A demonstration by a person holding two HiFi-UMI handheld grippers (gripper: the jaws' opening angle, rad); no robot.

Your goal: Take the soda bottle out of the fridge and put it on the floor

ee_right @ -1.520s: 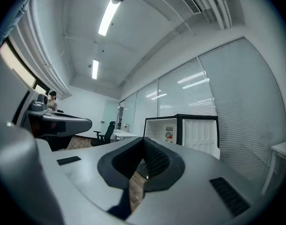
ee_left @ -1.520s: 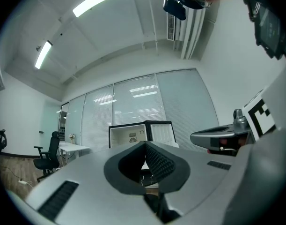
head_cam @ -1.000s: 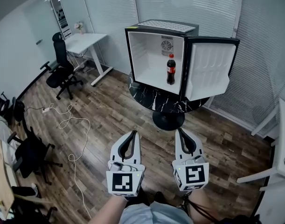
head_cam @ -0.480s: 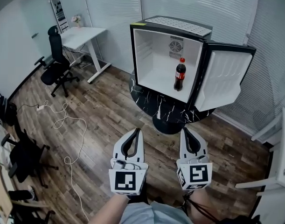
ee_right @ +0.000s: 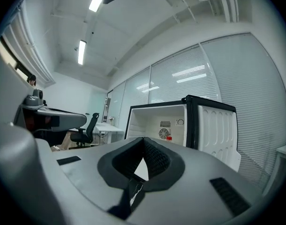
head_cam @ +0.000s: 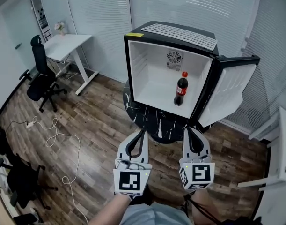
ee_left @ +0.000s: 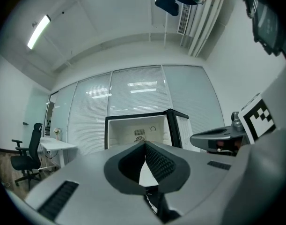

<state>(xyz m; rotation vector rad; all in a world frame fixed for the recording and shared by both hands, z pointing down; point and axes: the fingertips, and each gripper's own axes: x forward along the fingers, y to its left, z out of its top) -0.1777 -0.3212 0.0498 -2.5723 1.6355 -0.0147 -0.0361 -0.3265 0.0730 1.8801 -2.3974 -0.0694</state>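
A small black fridge (head_cam: 133, 35) with a white inside stands on a round black marble table (head_cam: 152, 117), its door (head_cam: 227, 95) swung open to the right. A dark soda bottle (head_cam: 180, 89) with a red cap and red label stands upright inside, right of middle. Only its red cap (ee_right: 169, 137) peeks over the jaws in the right gripper view. My left gripper (head_cam: 143, 131) and right gripper (head_cam: 187, 130) hover side by side below the table, both shut and empty, tips aimed at the fridge (ee_left: 138, 130). The bottle is hidden in the left gripper view.
A white desk (head_cam: 65, 46) and a black office chair (head_cam: 40, 76) stand at the left. A white cable (head_cam: 58, 144) snakes over the wooden floor. Another white desk edge (head_cam: 283, 158) is at the right. Blinds cover the glass walls behind the fridge.
The fridge and table have come closer and larger in the head view. Both grippers stayed shut and kept side by side.
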